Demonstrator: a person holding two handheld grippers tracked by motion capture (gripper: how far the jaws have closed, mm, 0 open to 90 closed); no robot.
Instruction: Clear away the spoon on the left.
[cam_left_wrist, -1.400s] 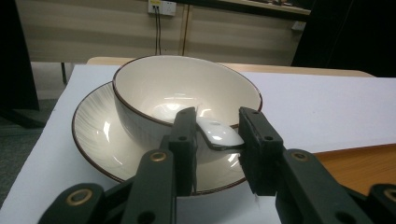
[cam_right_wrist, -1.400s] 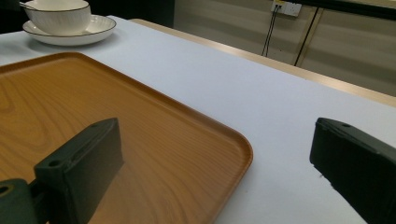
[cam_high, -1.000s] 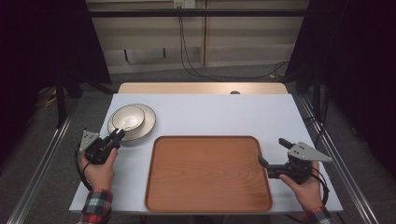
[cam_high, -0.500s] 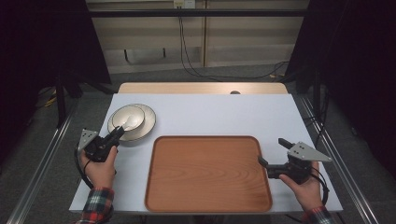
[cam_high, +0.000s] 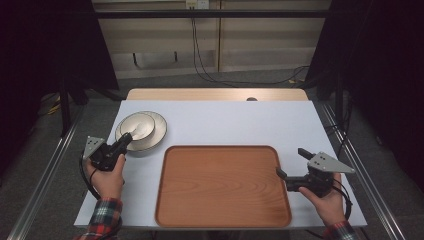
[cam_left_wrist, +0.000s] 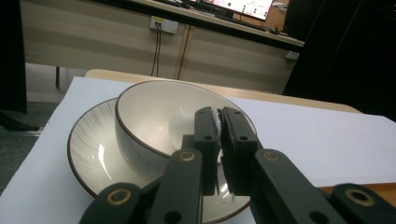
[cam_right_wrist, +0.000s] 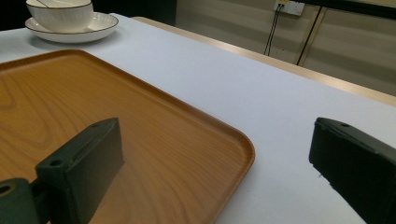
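Left gripper (cam_high: 126, 140) (now clamped) nearer bowl (cam_left_wrist: 159, 112)

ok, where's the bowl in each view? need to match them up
High view: bowl at left, on the plate, beyond the left tool.
Left gripper view: centre, its near rim pinched in the jaws.
Right gripper view: top left corner, beyond the tray.
Shared landmark: the plate under the bowl.

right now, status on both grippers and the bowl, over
Left gripper shut on the bowl rim, bowl sitting on its plate. Right gripper open, straddling the wooden tray right edge. Tray bare, nothing in the way.
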